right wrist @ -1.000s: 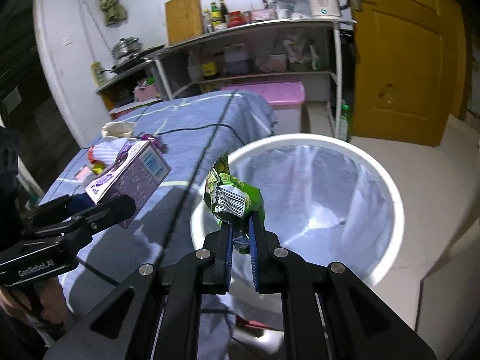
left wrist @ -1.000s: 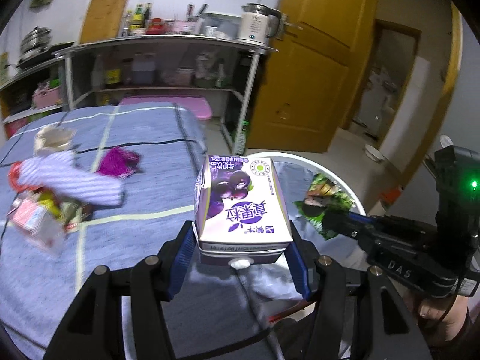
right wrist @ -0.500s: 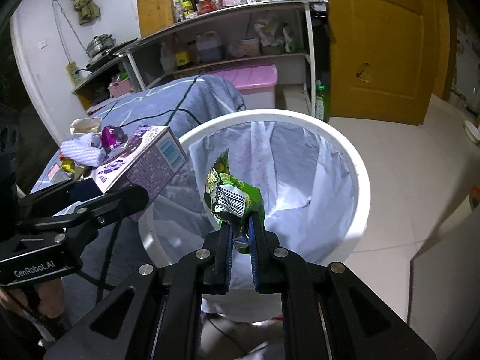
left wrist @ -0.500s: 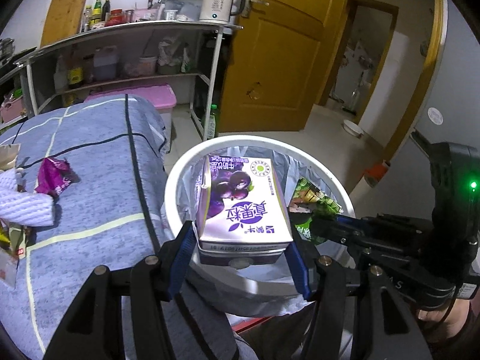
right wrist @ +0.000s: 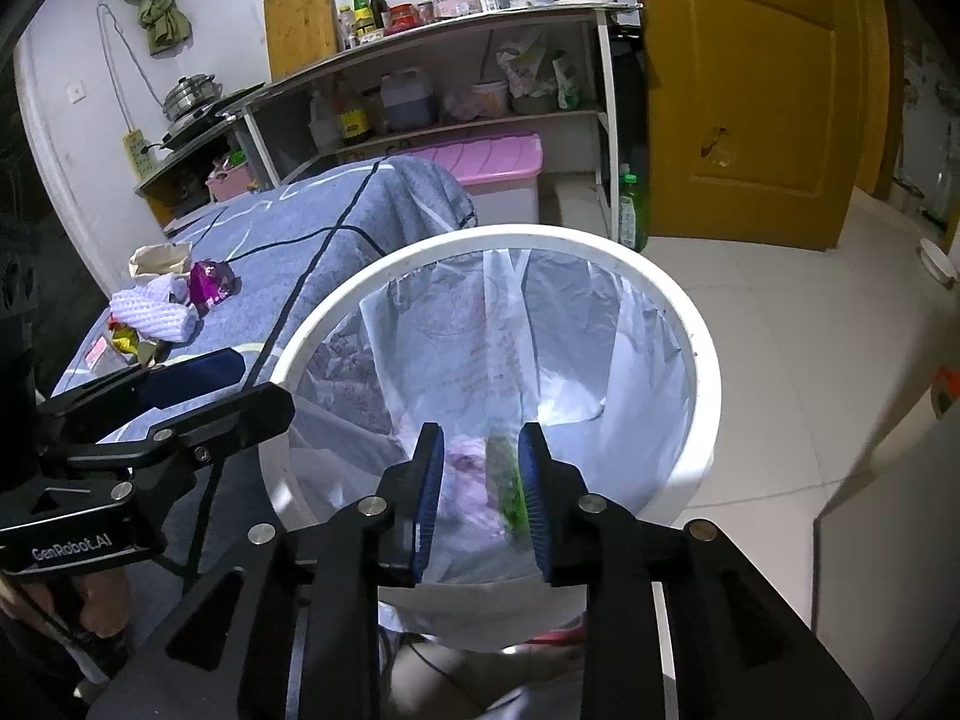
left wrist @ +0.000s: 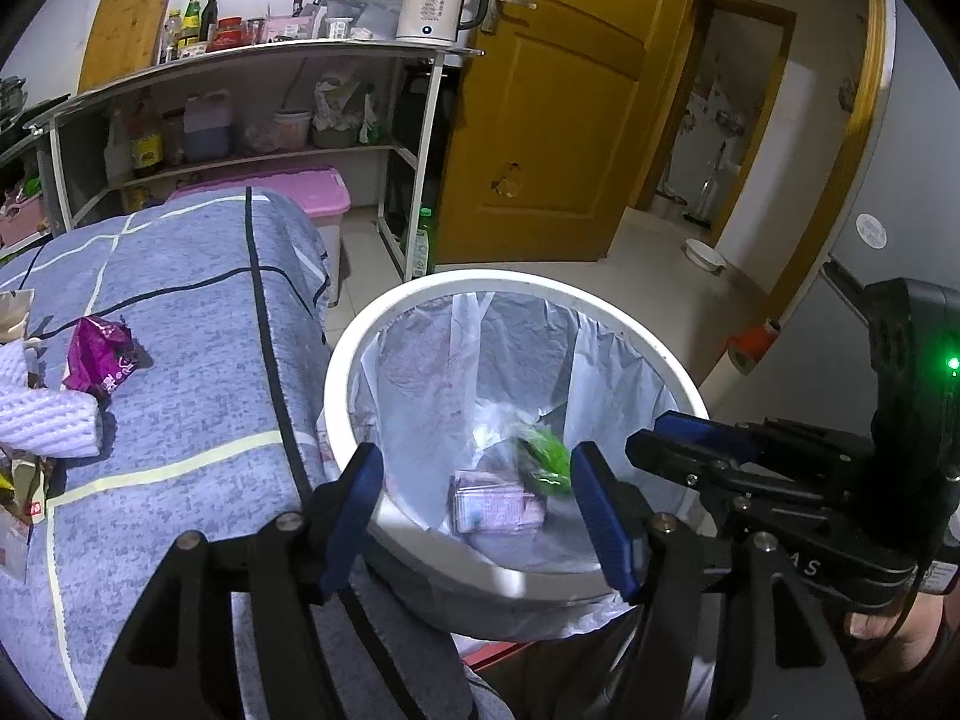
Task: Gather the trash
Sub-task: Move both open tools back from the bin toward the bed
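Note:
A white bin (left wrist: 354,354) lined with a clear bag stands beside the table; it also shows in the right wrist view (right wrist: 699,360). The purple milk carton (left wrist: 498,507) lies at its bottom, seen as a purple blur in the right wrist view (right wrist: 465,462). The green wrapper (left wrist: 546,459) is blurred, falling inside the bin, also in the right wrist view (right wrist: 510,483). My left gripper (left wrist: 486,516) is open and empty over the bin's near rim. My right gripper (right wrist: 480,492) is open and empty above the bin.
A blue-grey cloth covers the table (left wrist: 180,300), with a magenta wrapper (left wrist: 99,357), a white foam sleeve (left wrist: 42,420) and other scraps (left wrist: 24,486) at its left. A shelf rack (left wrist: 240,120), a pink box (left wrist: 318,198) and a yellow door (left wrist: 558,108) stand behind.
Both grippers opened over the bin. The milk carton dropped from the left gripper to the bin's bottom, and the green wrapper left the right gripper and is falling.

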A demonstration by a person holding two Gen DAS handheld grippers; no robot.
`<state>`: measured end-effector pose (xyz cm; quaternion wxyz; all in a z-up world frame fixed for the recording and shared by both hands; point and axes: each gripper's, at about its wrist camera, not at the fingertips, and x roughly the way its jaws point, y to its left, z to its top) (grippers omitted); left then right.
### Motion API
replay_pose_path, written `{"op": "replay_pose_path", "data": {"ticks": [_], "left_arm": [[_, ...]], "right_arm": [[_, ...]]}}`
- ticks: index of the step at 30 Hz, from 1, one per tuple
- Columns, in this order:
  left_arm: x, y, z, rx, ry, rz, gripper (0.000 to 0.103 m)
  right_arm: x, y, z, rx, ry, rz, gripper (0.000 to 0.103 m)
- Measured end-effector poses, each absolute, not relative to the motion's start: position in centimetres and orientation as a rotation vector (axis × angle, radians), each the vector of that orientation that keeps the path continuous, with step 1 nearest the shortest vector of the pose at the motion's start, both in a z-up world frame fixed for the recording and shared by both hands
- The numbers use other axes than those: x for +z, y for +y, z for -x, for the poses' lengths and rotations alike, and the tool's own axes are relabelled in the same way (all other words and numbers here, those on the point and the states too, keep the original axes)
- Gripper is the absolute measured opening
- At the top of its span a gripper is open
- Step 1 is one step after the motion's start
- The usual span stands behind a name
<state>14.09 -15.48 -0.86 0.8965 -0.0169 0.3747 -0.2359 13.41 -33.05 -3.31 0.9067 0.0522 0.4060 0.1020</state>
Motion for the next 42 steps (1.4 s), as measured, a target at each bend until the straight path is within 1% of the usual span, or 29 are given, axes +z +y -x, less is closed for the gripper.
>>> {"op": "replay_pose_path", "data": {"ticks": [14,27,28,30,31,32,42], "left_arm": [[0.3,-13.0,-12.0,-0.441,0.724,0.075,0.067],[1.4,-8.5,-9.5,-0.344,0.675,0.100,0.067],[1.4,-8.2,-9.3,-0.334,0.672,0.101,0.067],[1.4,-7.5,-9.0,-0.315,0.669,0.103,0.067],[1.3,-7.1,-8.8,-0.305,0.669,0.106,0.067],[1.2,-6.7,-8.7,-0.292,0.670,0.109,0.067],[-0.4,-1.6,-7.2,-0.141,0.683,0.132,0.067]], "right_arm": [[-1.3,-31.3,-12.0,0.246,0.783,-0.081,0.029],[0.3,-27.4,-10.6,0.335,0.734,-0.038,0.029],[0.4,-27.0,-10.6,0.344,0.733,-0.038,0.030],[0.4,-26.1,-10.5,0.373,0.732,-0.038,0.038],[0.3,-25.7,-10.4,0.389,0.730,-0.037,0.044],[0.4,-25.2,-10.3,0.406,0.726,-0.034,0.045],[-0.9,-20.0,-10.5,0.540,0.772,0.003,0.045]]}}
